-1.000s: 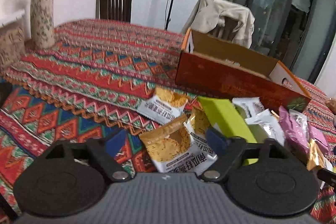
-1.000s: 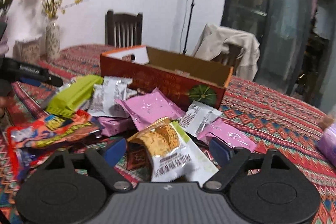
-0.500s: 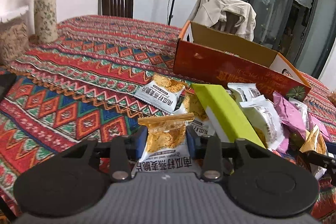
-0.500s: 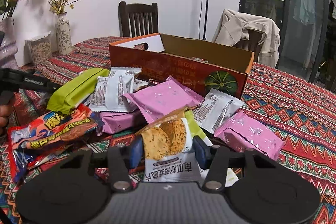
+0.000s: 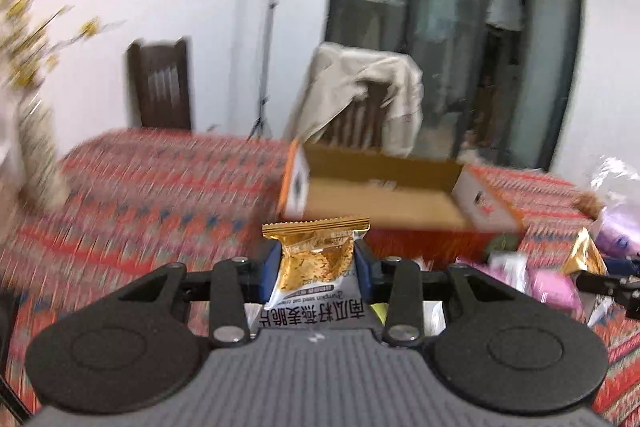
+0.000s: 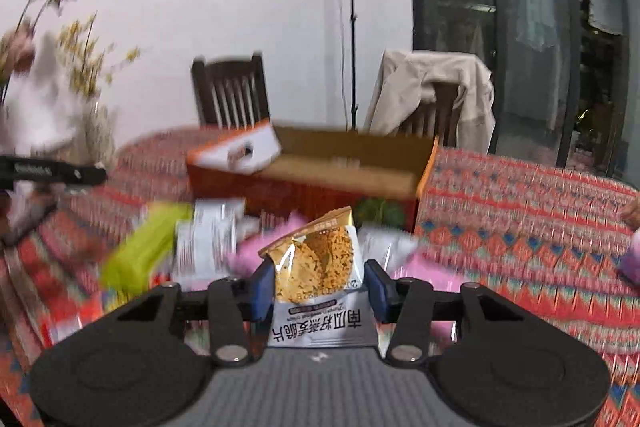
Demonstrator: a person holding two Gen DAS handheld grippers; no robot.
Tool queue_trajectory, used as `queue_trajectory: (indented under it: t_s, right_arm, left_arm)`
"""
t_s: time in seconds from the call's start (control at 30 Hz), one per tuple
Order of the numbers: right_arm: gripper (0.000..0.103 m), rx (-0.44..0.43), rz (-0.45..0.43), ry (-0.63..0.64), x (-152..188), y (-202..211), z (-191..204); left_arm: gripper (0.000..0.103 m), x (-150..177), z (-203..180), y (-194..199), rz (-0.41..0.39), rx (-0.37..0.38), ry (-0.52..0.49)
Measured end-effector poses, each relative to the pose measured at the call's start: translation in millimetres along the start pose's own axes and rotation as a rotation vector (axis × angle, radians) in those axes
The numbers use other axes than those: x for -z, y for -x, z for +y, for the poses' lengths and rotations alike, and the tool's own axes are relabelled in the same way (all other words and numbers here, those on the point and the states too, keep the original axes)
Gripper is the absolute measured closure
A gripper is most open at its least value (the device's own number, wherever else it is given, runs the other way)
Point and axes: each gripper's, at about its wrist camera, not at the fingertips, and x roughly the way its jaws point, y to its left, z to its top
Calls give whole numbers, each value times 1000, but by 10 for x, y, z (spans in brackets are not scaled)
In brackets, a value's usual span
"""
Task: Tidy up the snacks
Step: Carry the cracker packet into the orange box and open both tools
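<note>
My left gripper [image 5: 316,265] is shut on a gold-and-white oat crisp packet [image 5: 316,267], held up above the table in front of the open orange cardboard box [image 5: 384,195]. My right gripper [image 6: 318,283] is shut on a second oat crisp packet [image 6: 320,259], lifted over the snack pile. The box also shows in the right wrist view [image 6: 340,167], behind the pile. A green packet [image 6: 140,247], white packets [image 6: 208,239] and pink packets [image 6: 424,271] lie blurred on the table.
The patterned tablecloth [image 5: 140,187] covers the table. A vase with yellow flowers [image 5: 36,147] stands at the left. Two chairs [image 5: 160,87] stand behind the table, one draped with a beige jacket [image 5: 360,87]. The other gripper's handle [image 6: 52,173] shows at left.
Both grippers closed on an oat crisp packet each and lifted them off the table, moving up and toward the box. The views are now motion-blurred.
</note>
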Motion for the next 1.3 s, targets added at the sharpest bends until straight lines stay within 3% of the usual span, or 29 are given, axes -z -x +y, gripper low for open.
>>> queue_trajectory:
  t_s: [0.1,0.23,0.33,0.47,0.6,0.7,0.77,0.9,1.03,1.13,1.3]
  right_arm:
    - [56,-11,-71,-33,-393,-72,-146]
    - [56,-17,-86,-106,-928,-504,-568]
    - [56,-19,-25,-162,-1267,-1077,-816]
    - [56,81,98,-202,-1522,-2043,-989]
    - [56,210,240,-149,-1511,-2899,-1045]
    - [55,250,288,-145,-1451,-3207,-1133]
    - [55,249,310,-142,-1448,-3302,-1156]
    - [45,226,308,-117,-1478,-3380,-1161]
    - [38,199,301,-116,-1497,-3405,-1176]
    - [27,202,264,-119,-1539,-3293,-1128]
    - [22,159,198,-114,-1717,-2767,-1005]
  left_arm:
    - [64,-432,-38,-400,-31,24,-57]
    - [64,-903,-125,-1188,27,30,-96]
    - [64,-1053,-252,-1806,83,19,-148]
    - [63,-1007,-455,-2652,123,-37,-280]
    - [62,-911,-431,-3148,201,-120,-269]
    - [57,-840,-317,-3195,244,-128,-243]
    - [56,-829,-293,-3160,233,-147,-223]
    - [51,-807,-224,-3146,240,-139,-197]
    - [34,-881,-220,-3087,211,-128,-187]
    - [27,-972,-239,-2898,185,-141,-180]
    - [20,-1218,-270,-2236,116,-102,-166]
